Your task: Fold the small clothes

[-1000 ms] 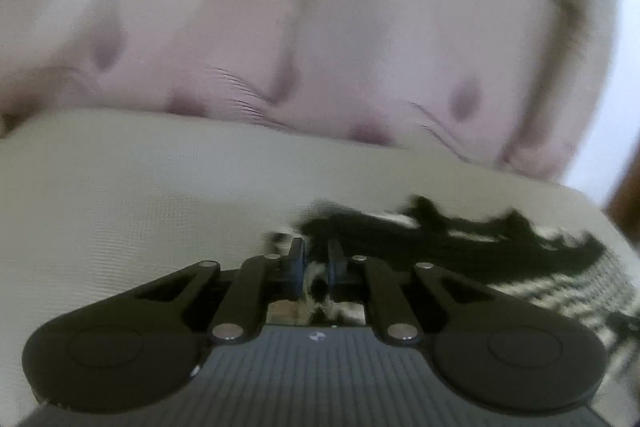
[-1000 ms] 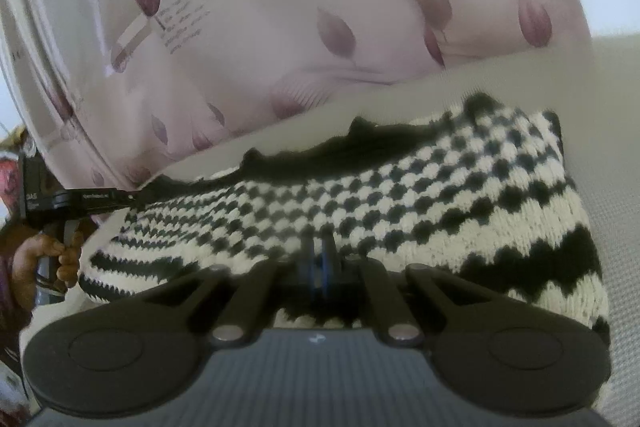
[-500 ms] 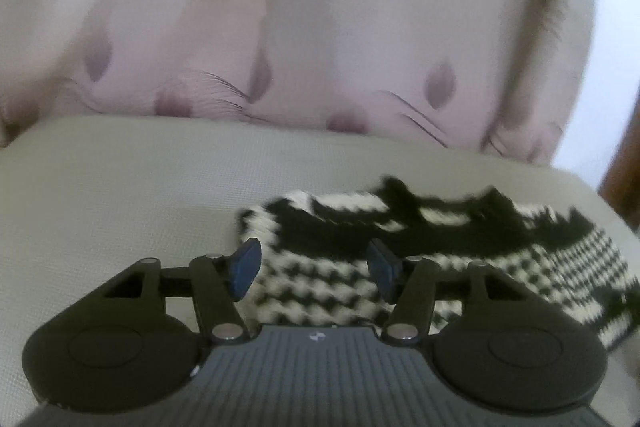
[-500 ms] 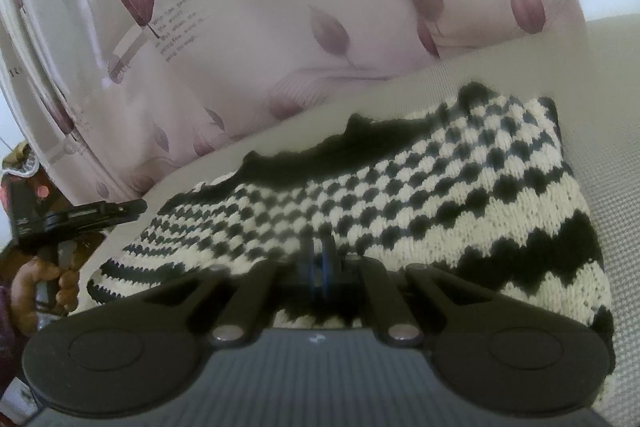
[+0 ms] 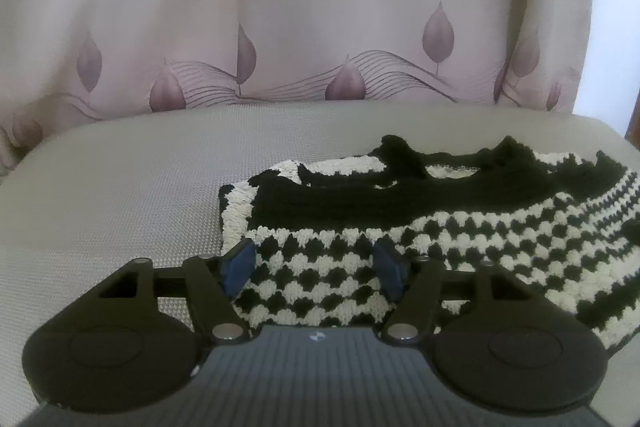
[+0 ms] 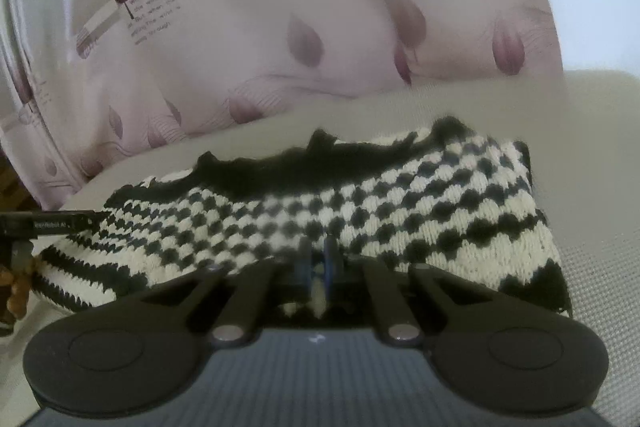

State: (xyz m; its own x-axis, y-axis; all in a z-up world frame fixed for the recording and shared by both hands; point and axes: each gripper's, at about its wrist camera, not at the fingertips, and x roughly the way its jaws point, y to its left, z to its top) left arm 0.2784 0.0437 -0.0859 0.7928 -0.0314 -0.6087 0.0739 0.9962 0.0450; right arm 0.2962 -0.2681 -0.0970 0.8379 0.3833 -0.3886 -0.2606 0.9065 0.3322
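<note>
A small black-and-cream knitted garment lies folded on a beige cushion. It also shows in the right wrist view. My left gripper is open, its blue pads standing apart above the garment's near left corner, holding nothing. My right gripper is shut on the garment's near edge, with cream knit pinched between the pads. The other gripper's body shows at the far left of the right wrist view, next to the garment's left end.
A pink curtain with leaf prints and text hangs right behind the cushion. Bare cushion lies left of the garment in the left wrist view. A dark wooden edge shows at far right.
My left gripper has opened and let go of the garment's corner, which now lies flat on the cushion. My right gripper has stayed shut on the garment's edge.
</note>
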